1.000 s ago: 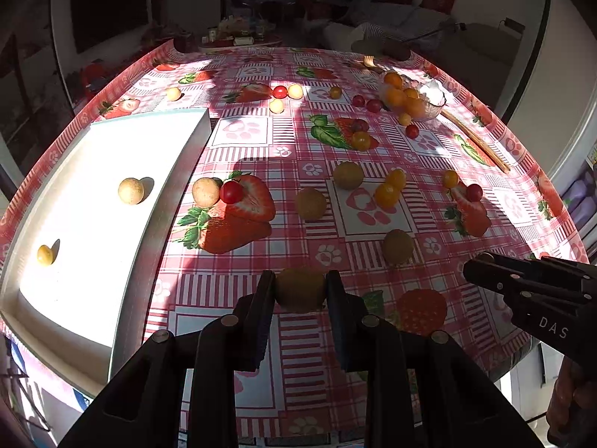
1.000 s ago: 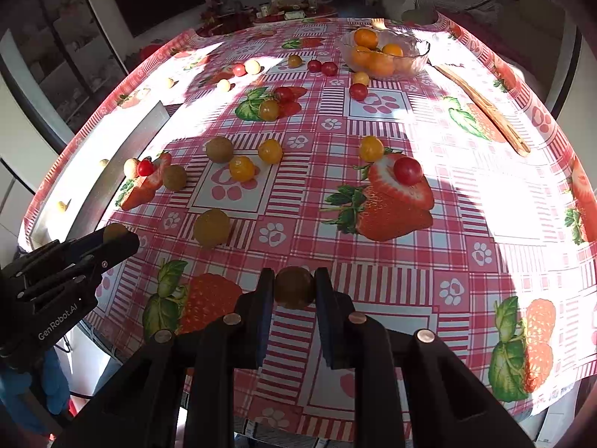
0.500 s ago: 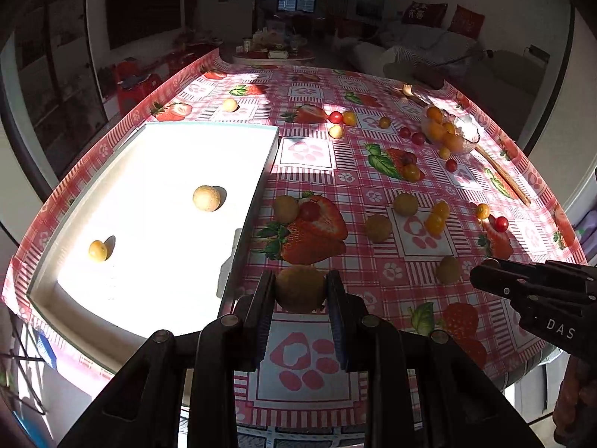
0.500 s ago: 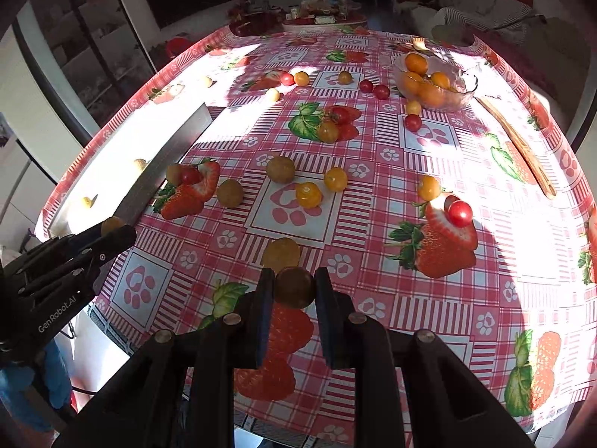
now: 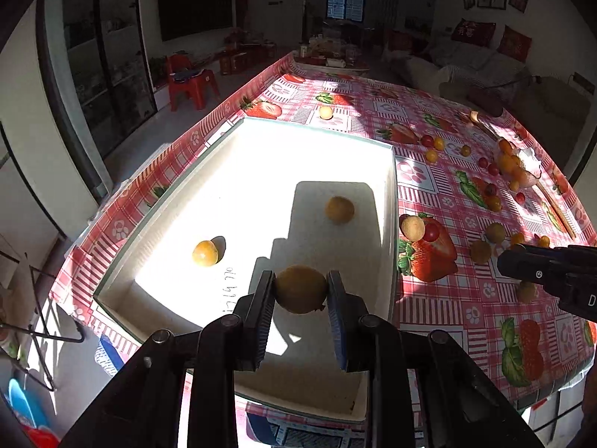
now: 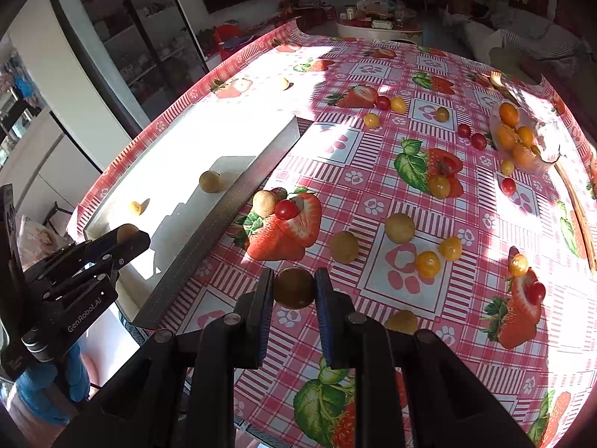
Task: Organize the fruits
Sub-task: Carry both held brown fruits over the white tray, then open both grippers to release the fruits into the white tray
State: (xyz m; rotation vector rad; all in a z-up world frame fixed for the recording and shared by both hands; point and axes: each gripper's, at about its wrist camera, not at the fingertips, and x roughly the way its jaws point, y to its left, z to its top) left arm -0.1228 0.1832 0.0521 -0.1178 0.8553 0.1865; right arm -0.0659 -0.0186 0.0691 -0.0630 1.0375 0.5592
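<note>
Brown round fruit (image 5: 300, 289) pinched between left gripper (image 5: 300, 291) jaws, held over near end of white tray (image 5: 390, 224). Second brown fruit (image 6: 293, 287) pinched by right gripper (image 6: 293, 288), over tablecloth (image 6: 485, 224) just beside tray wall.

Step in hand, likely — carrying both to tray. Next: lower left fruit, part jaws; right must clear tray wall first.

Tray holds tan fruit (image 5: 339, 209) and yellow fruit (image 5: 205, 253) — well apart from drop spot. Loose fruit scattered on cloth; glass bowl (image 6: 522, 142) far off. Grippers near each other, collision risk.
</note>
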